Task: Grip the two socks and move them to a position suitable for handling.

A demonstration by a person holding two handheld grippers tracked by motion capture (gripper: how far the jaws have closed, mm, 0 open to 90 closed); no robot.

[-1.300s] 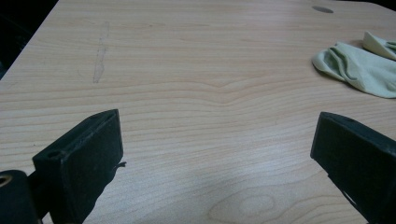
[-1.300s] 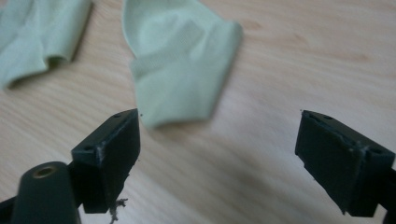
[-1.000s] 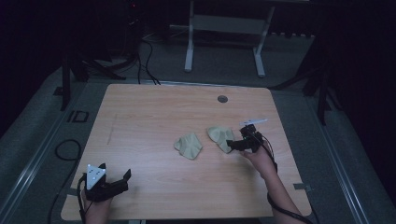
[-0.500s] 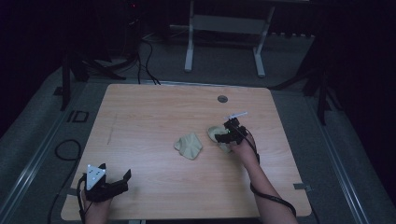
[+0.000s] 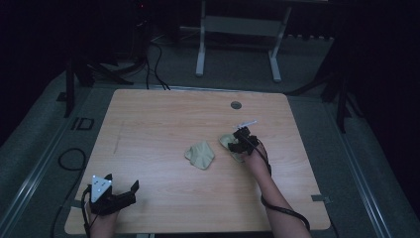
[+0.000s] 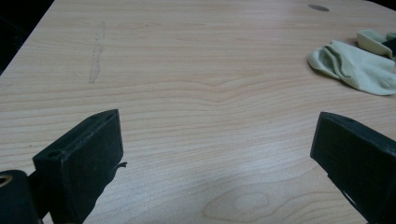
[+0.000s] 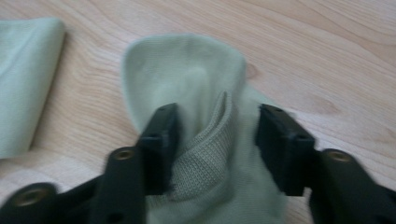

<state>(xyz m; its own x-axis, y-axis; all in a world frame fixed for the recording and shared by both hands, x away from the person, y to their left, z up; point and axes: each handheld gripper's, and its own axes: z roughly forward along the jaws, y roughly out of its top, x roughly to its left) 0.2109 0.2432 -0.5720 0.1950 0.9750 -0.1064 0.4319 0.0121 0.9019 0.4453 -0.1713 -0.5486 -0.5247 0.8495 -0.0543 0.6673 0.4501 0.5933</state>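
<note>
The wooden surface carries two pale green socks. The right tongs are down on the right sock, their jaws just closing, a raised fold of its fabric between them, one pad touching, the other a little apart. The left sock lies just beside it. The left tongs rest released at the near left corner.

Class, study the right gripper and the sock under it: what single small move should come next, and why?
Probably finish closing the right gripper. Its jaws have just been closing and now straddle a raised fold of the pale green sock, but a gap remains beside the right-hand jaw, so nothing looks pinched yet.
</note>
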